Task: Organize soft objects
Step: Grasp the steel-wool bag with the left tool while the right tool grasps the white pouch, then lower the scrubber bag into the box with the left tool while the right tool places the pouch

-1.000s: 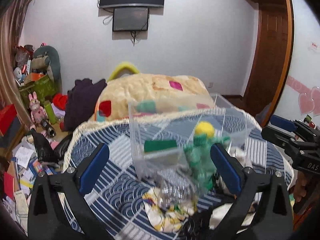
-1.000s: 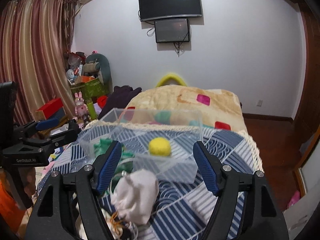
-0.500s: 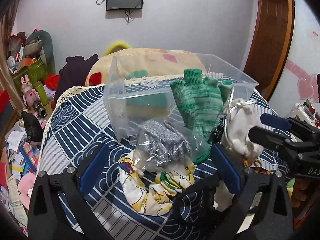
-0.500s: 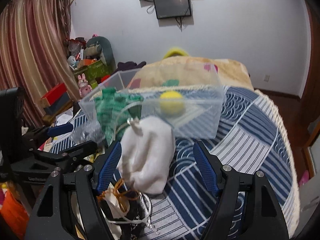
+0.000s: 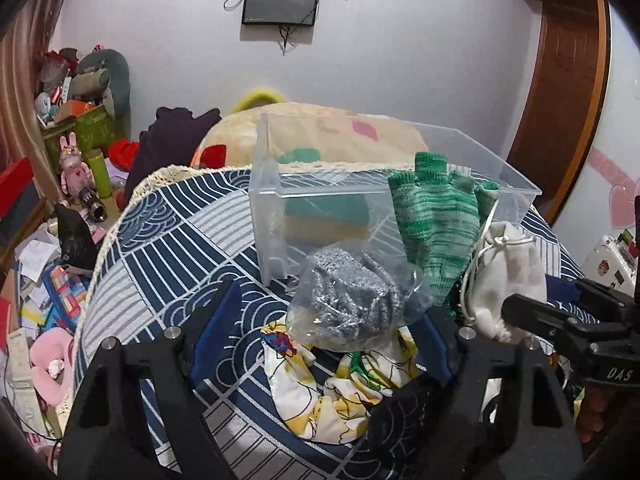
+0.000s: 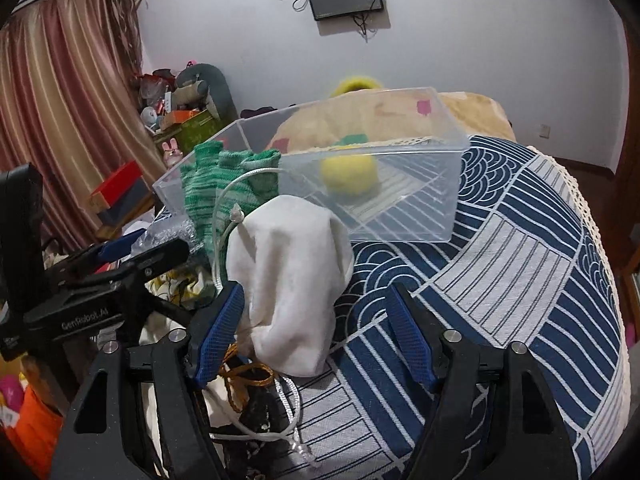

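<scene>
A clear plastic bin (image 5: 340, 190) (image 6: 400, 216) sits on the blue patterned bed cover and holds a yellow ball (image 6: 349, 172) and a green-and-yellow sponge (image 5: 326, 218). A green knit glove (image 5: 436, 216) (image 6: 228, 188) leans on its front wall. A plastic bag of silver material (image 5: 352, 300) lies on a yellow floral cloth (image 5: 320, 388). My left gripper (image 5: 320, 340) is open around the bag. A white drawstring pouch (image 6: 288, 280) (image 5: 508, 276) stands beside it. My right gripper (image 6: 316, 332) is open with the pouch between its fingers.
The bed cover (image 6: 520, 280) stretches right and forward. A yellow patchwork blanket (image 5: 340, 132) lies behind the bin. Boxes, toys and papers clutter the floor at the left (image 5: 60, 200). A wooden door (image 5: 560, 80) is at the right, and screens hang on the wall (image 5: 280, 0).
Both grippers have moved down and forward toward the pile in front of the bin. The bag now lies between the left fingers and the pouch between the right fingers.
</scene>
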Demonstrator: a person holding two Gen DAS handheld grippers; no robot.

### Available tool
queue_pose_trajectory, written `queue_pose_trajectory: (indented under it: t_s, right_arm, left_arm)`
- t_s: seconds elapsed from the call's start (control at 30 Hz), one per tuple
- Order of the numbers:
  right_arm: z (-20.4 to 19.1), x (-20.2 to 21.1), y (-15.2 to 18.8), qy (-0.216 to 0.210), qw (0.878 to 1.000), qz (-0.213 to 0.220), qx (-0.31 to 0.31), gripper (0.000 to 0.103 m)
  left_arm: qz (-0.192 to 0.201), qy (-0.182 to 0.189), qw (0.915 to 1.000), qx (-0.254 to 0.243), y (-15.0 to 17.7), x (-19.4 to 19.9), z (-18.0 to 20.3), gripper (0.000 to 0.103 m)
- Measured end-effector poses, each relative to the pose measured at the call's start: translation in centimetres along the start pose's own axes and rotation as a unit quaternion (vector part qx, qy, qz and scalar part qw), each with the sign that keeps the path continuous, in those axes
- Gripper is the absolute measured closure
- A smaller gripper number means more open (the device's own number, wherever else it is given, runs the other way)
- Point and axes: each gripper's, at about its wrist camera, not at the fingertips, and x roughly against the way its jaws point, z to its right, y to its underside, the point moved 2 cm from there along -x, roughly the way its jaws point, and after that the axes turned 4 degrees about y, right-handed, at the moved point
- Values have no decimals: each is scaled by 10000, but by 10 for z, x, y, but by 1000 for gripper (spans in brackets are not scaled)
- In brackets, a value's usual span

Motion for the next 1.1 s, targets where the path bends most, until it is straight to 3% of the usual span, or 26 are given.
queue_pose_trajectory:
  t_s: [0.1, 0.2, 0.37, 0.53, 1.1]
  right_arm:
    - [-4, -2, 2, -116, 9999, -60, 54, 48]
    - [-7, -4, 3, -256, 9996, -112, 90, 61]
    - [-12, 1, 3, -223, 9995, -35, 206, 82]
    - [-11, 11, 2, -137, 9995, 127, 242, 86]
    - [7, 63, -18, 258, 9955, 906, 128, 87]
  left_arm:
    - [-125, 183, 9998, 30, 1, -8, 2, 38]
    - [-256, 398, 9989, 28, 2, -15, 6, 59]
    - [-194, 427, 9989, -51, 6, -9, 14, 72]
    - [-19, 467, 9989, 2, 5, 8, 14, 74]
    - [638, 431, 9970, 14, -11, 66, 8, 74]
